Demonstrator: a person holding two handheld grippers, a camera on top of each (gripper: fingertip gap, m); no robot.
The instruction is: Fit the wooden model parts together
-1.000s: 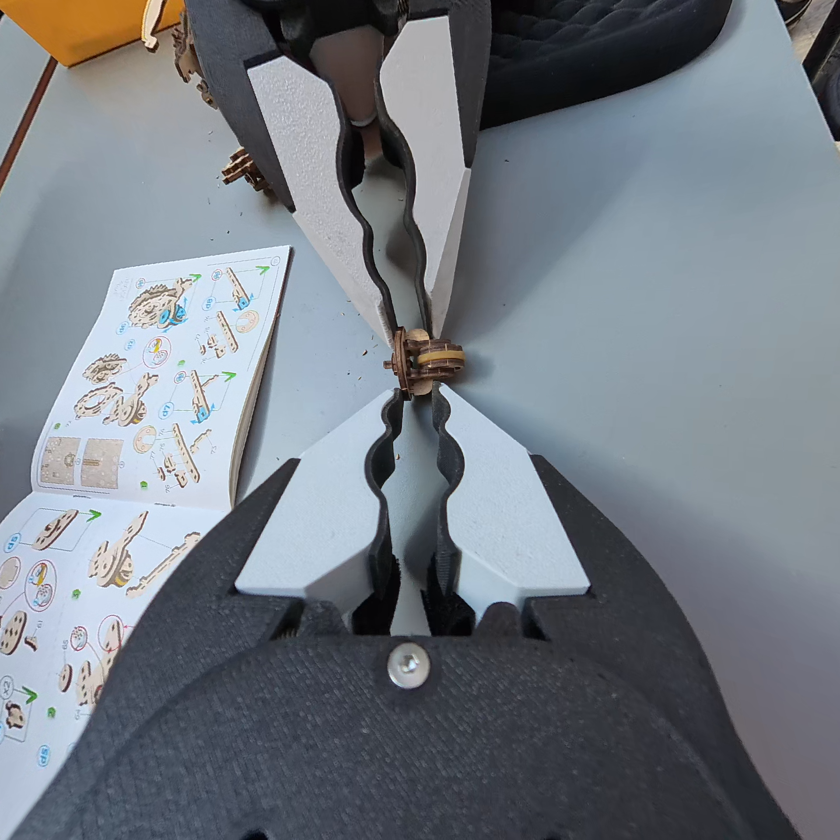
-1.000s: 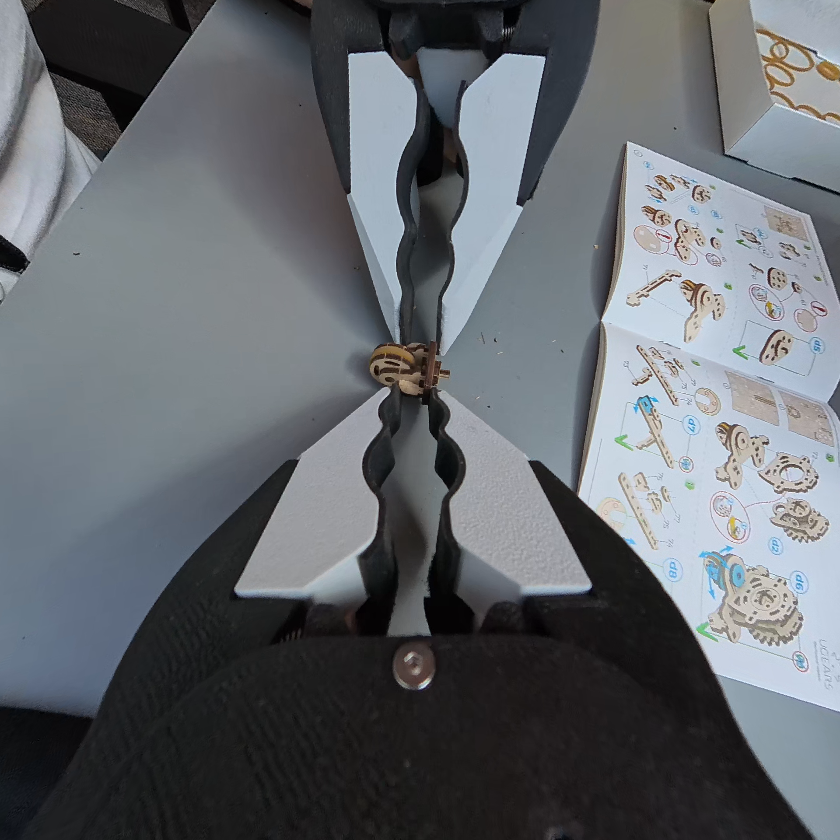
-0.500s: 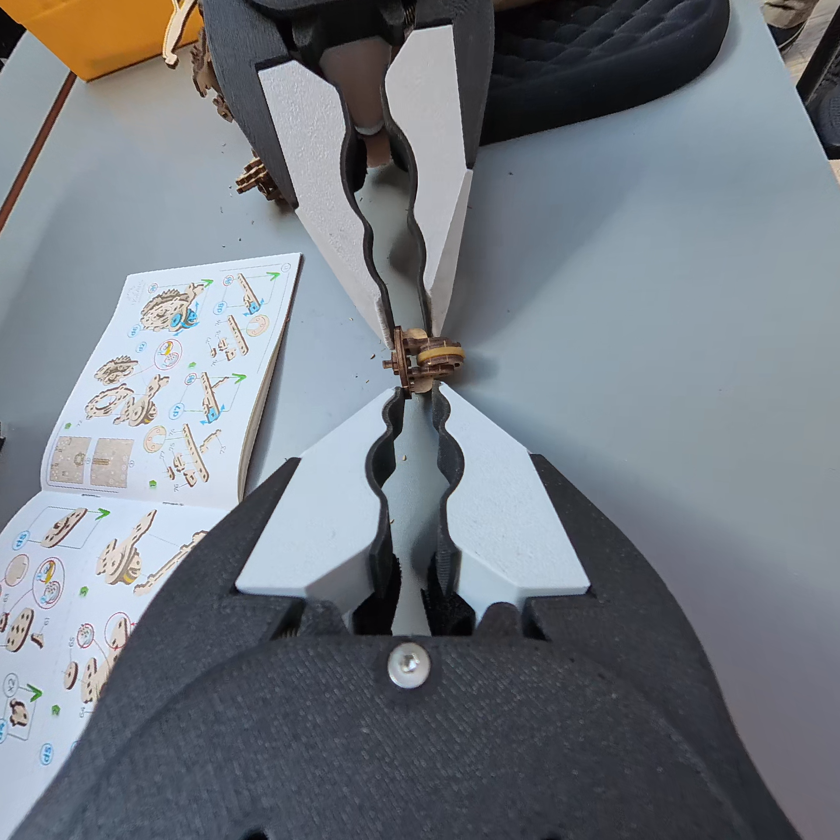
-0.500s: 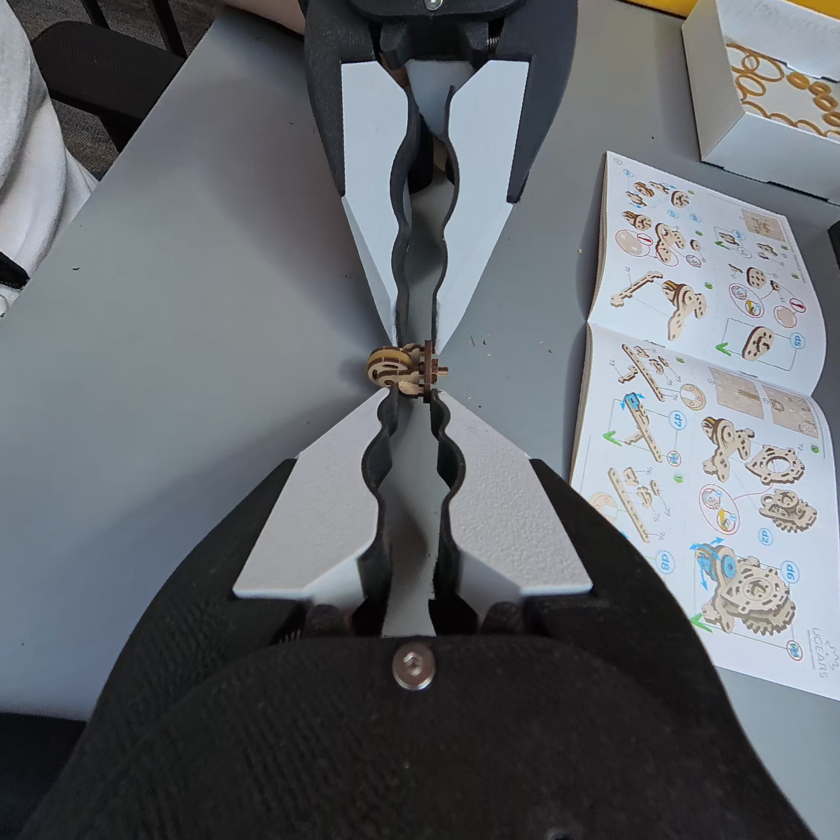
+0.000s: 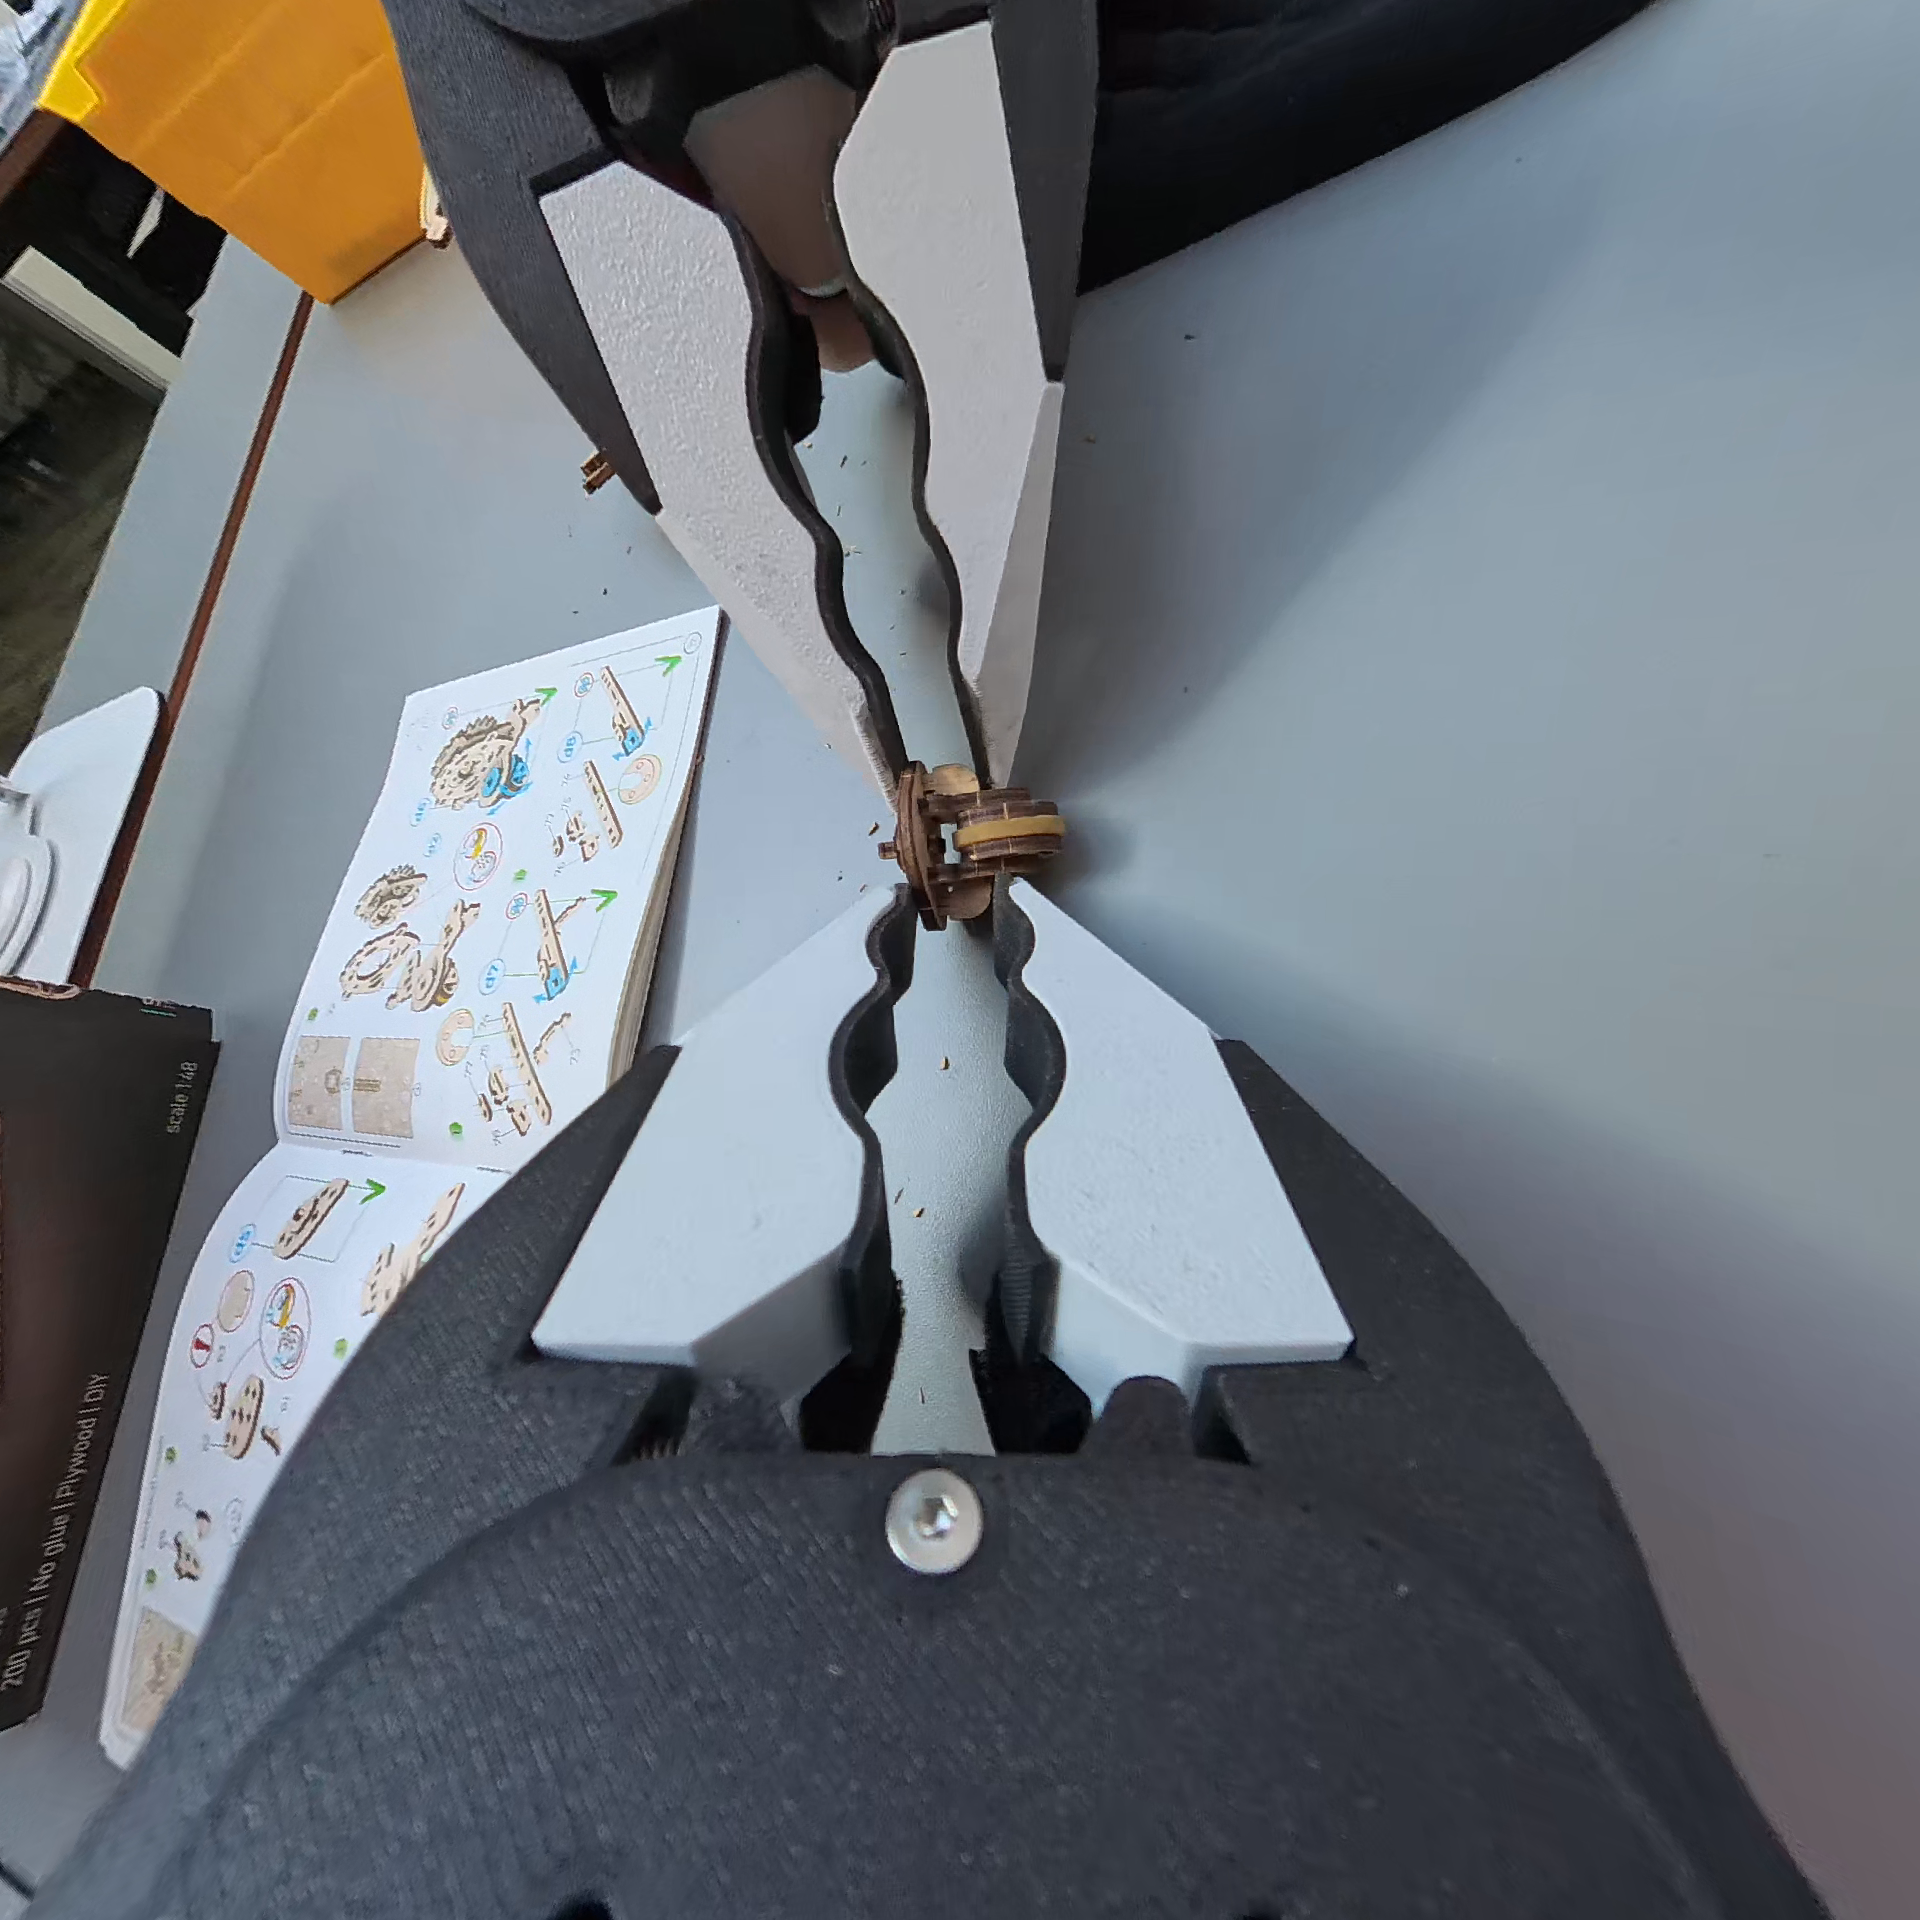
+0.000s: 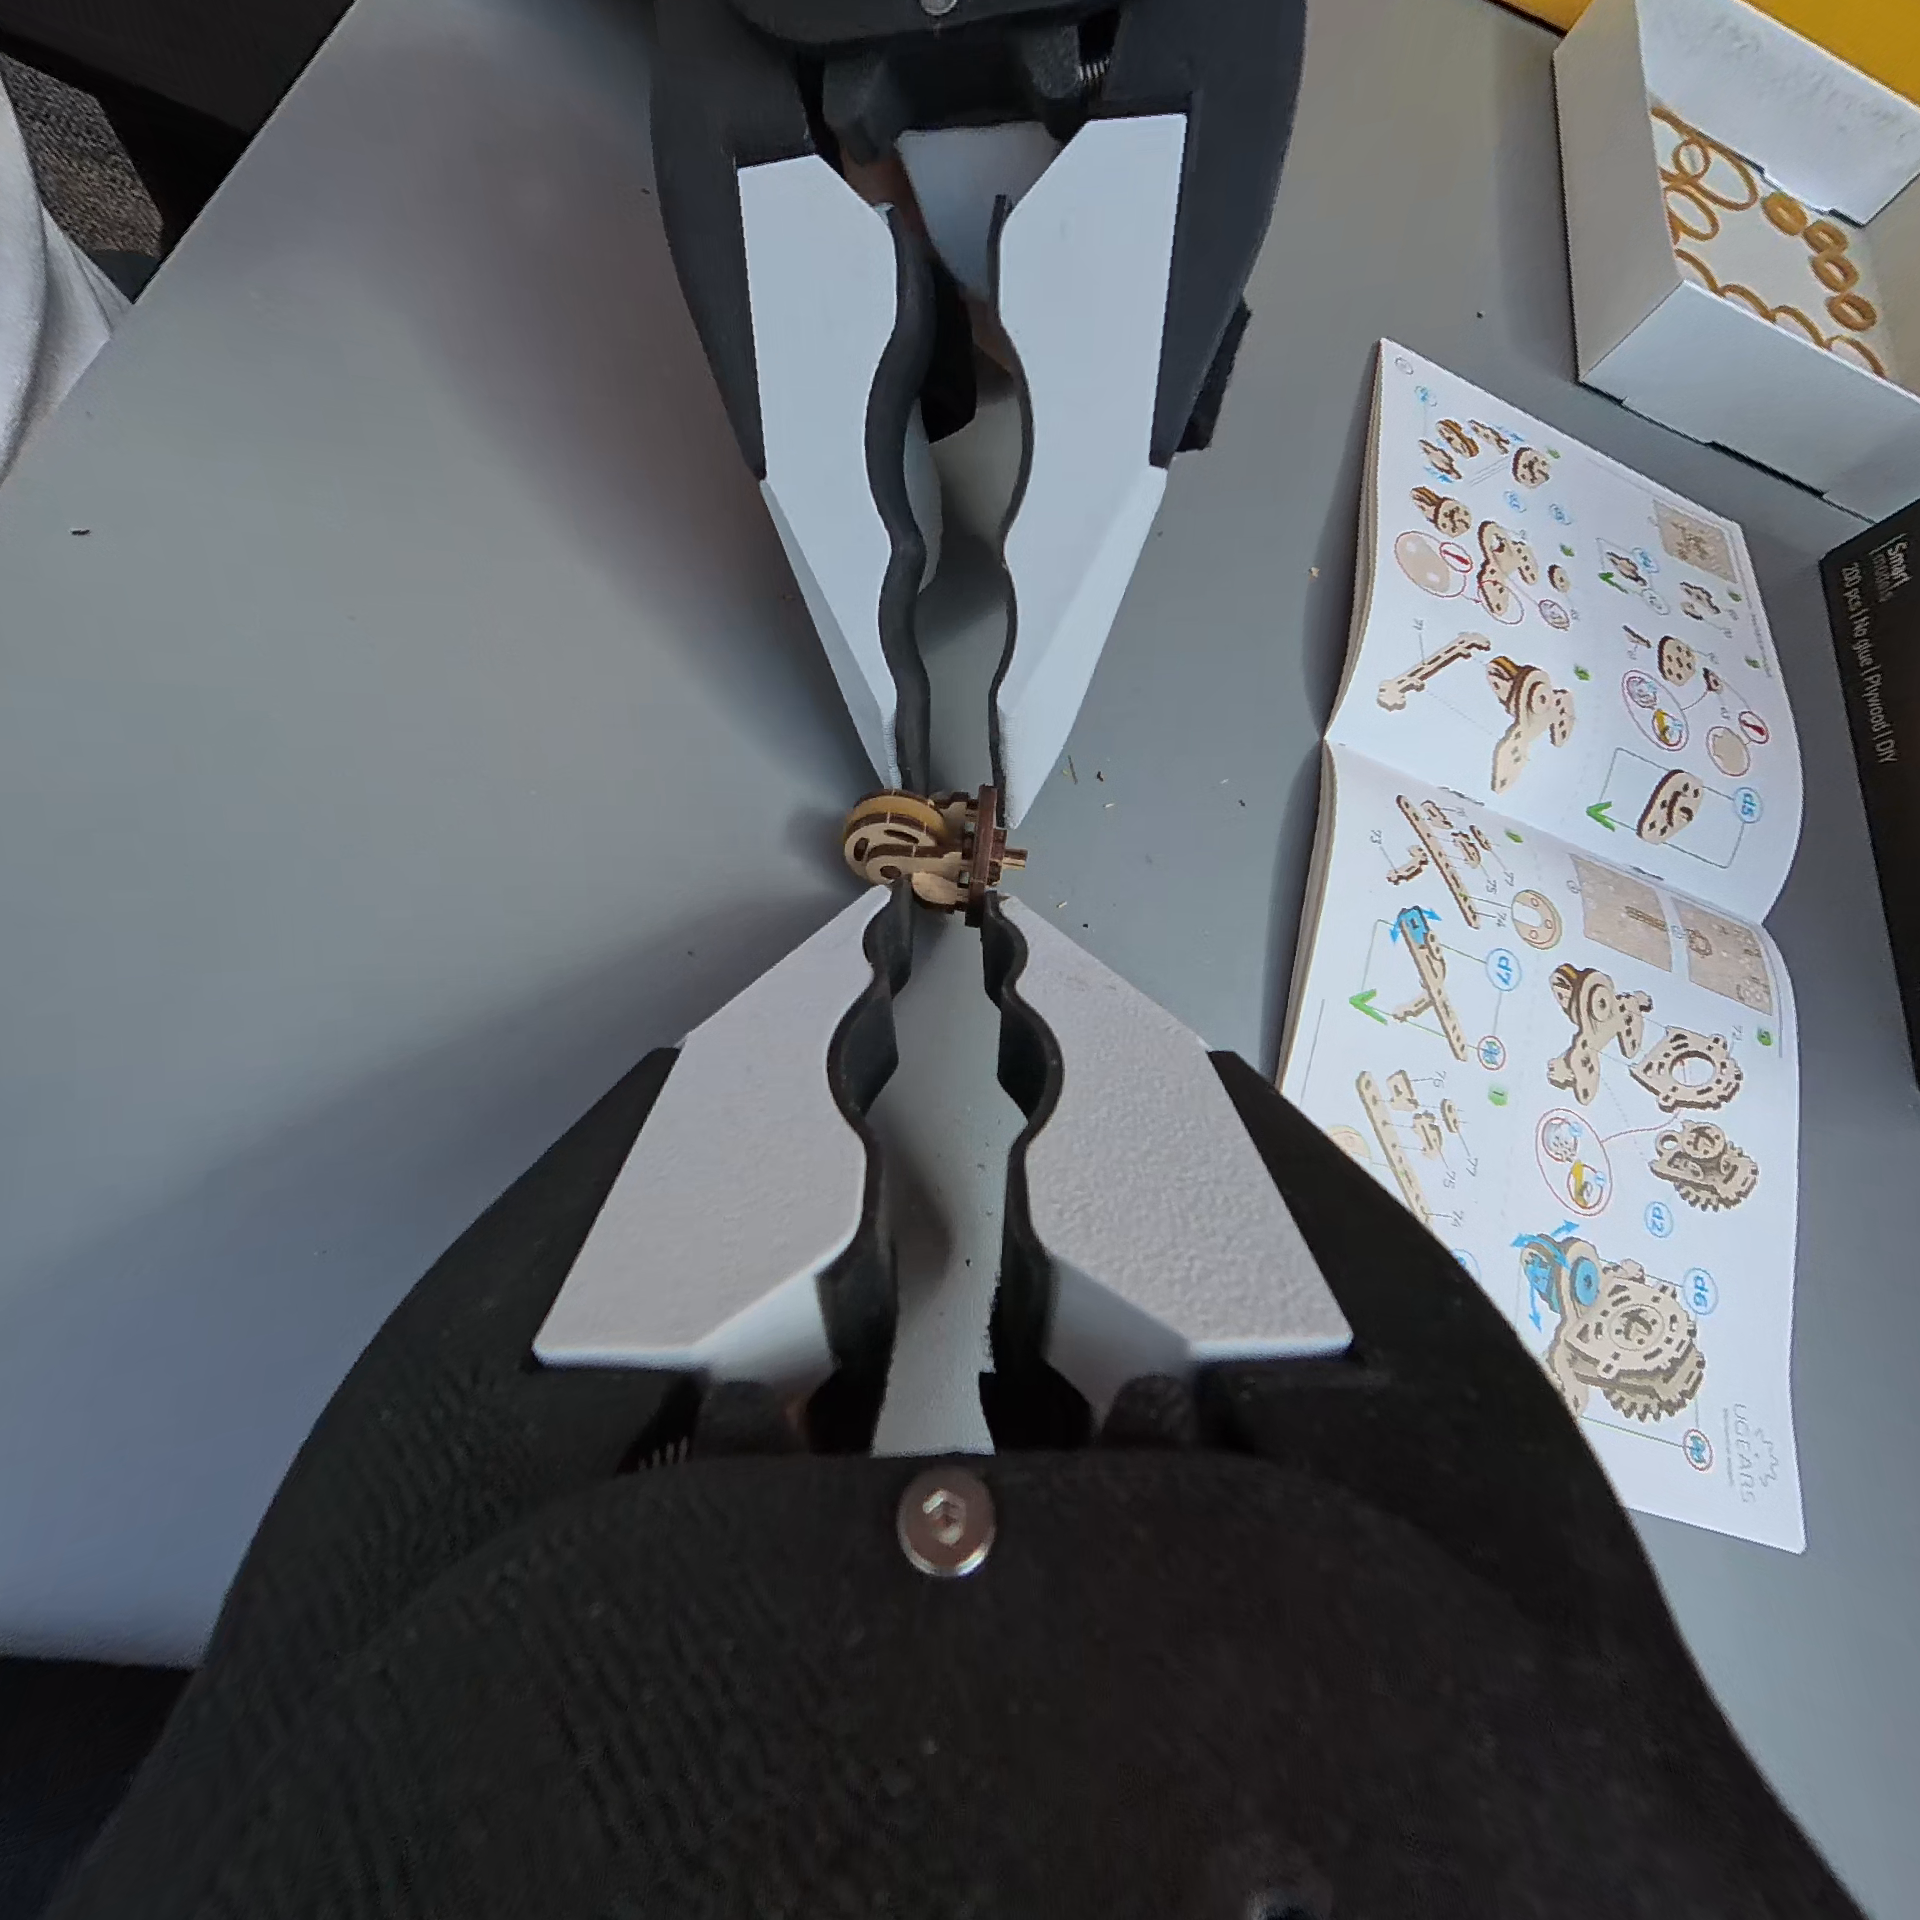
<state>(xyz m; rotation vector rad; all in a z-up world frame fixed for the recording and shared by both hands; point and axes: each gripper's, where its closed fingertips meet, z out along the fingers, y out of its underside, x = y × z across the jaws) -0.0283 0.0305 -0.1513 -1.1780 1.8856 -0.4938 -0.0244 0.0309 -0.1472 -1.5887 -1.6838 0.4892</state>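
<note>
A small wooden assembly (image 5: 971,842), a dark toothed disc joined to a light wheel with a yellow band, hangs above the grey table (image 5: 1455,727). My left gripper (image 5: 951,909) is shut on its near side. My right gripper (image 5: 940,764) comes from the opposite side and is shut on its far side, tips almost meeting mine. In the right wrist view the same assembly (image 6: 925,847) sits between my right gripper (image 6: 940,909) below and the left gripper (image 6: 951,790) above. The light wheel sticks out sideways past the fingertips.
An open instruction booklet (image 5: 499,935) lies beside the grippers and also shows in the right wrist view (image 6: 1558,883). A black box (image 5: 73,1299), a yellow box (image 5: 249,135), a black cushion (image 5: 1351,104), a loose wooden part (image 5: 595,473). A white box with rings (image 6: 1745,260). The grippers are tip to tip, or close to it.
Both grippers keep their hold on the assembly. The pair has shifted together over the table, so the black box and more of the yellow box come into view.
</note>
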